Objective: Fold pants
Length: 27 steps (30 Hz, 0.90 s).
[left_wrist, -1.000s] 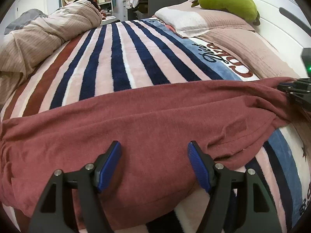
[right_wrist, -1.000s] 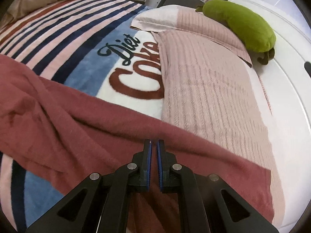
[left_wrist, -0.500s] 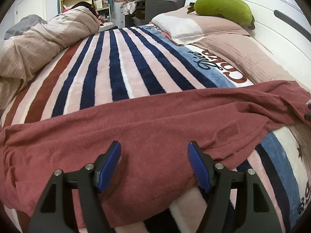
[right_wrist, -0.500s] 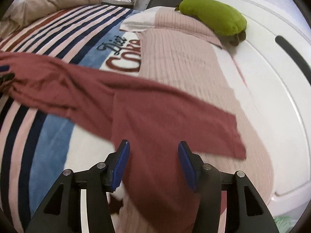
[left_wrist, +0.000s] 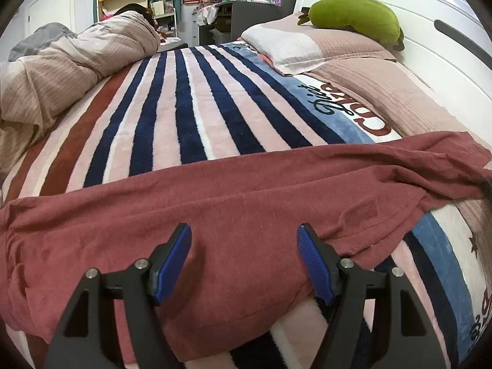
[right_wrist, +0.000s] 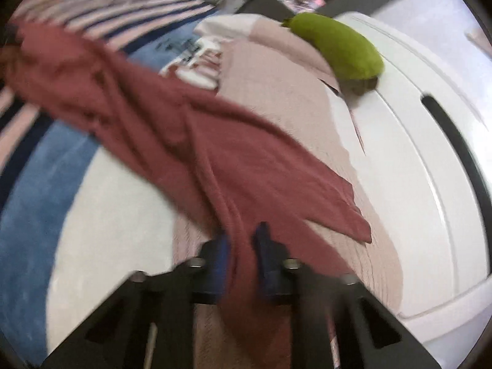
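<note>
Dark red pants [left_wrist: 246, 190] lie spread across the striped blanket [left_wrist: 190, 107], from the left edge to the right. In the left wrist view my left gripper [left_wrist: 244, 258] stands open just over the near part of the pants, with nothing pinched between its blue pads [left_wrist: 172, 261]. The right wrist view is blurred. There my right gripper [right_wrist: 241, 246] has its jaws closing tight on a bunched fold near the pants' [right_wrist: 153, 117] right end, and the cloth runs taut from the pads up to the left.
A rolled beige duvet [left_wrist: 70, 67] lies along the left side of the bed. Pink pillows [left_wrist: 313, 46] and a green plush [left_wrist: 353, 15] rest against the white headboard [right_wrist: 424, 184]. A pink ribbed cover [right_wrist: 276, 98] lies under the pants' right end.
My right gripper let go, opened, drew back toward the pants' right end and closed on the cloth there. The right end now looks pulled up. The left gripper has stayed put, open.
</note>
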Motion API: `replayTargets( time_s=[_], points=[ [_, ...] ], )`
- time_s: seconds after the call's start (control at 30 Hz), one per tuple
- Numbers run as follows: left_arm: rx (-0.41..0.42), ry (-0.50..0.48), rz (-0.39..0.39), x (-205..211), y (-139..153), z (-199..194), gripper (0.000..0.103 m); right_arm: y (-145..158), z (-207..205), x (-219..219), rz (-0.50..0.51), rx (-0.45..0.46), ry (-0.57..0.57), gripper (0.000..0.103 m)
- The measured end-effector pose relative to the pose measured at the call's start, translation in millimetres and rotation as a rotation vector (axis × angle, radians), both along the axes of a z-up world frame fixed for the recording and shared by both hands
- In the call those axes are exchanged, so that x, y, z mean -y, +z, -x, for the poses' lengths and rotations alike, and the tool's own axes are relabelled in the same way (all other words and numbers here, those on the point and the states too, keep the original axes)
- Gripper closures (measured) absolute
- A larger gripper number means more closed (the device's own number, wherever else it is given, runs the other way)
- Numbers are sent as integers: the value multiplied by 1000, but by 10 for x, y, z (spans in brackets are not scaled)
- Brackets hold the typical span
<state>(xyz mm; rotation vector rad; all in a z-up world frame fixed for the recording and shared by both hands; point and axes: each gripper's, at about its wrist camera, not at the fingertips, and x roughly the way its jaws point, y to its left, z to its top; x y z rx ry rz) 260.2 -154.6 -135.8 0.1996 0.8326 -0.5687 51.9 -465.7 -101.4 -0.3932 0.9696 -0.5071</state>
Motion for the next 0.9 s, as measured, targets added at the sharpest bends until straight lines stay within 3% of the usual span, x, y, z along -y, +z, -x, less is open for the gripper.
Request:
replayTargets(
  time_s=[0.27, 0.53, 0.57, 0.63, 0.77, 0.9],
  points=[
    [-2, 2, -4, -5, -2, -10, 36, 427, -287, 675, -272, 94, -80, 101],
    [5, 10, -39, 7, -72, -47, 36, 469, -874, 1074, -337, 38, -126, 101],
    [7, 11, -44, 8, -81, -51, 36, 450, -933, 1124, -350, 33, -138, 99],
    [8, 15, -51, 11, -95, -62, 36, 381, -1039, 1226, -363, 6, -171, 87],
    [12, 10, -55, 11, -97, -63, 36, 272, -1125, 1306, -332, -40, -192, 78],
    [27, 11, -35, -12, -34, -38, 36, 414, -1031, 1252, -344, -8, -196, 64]
  ],
)
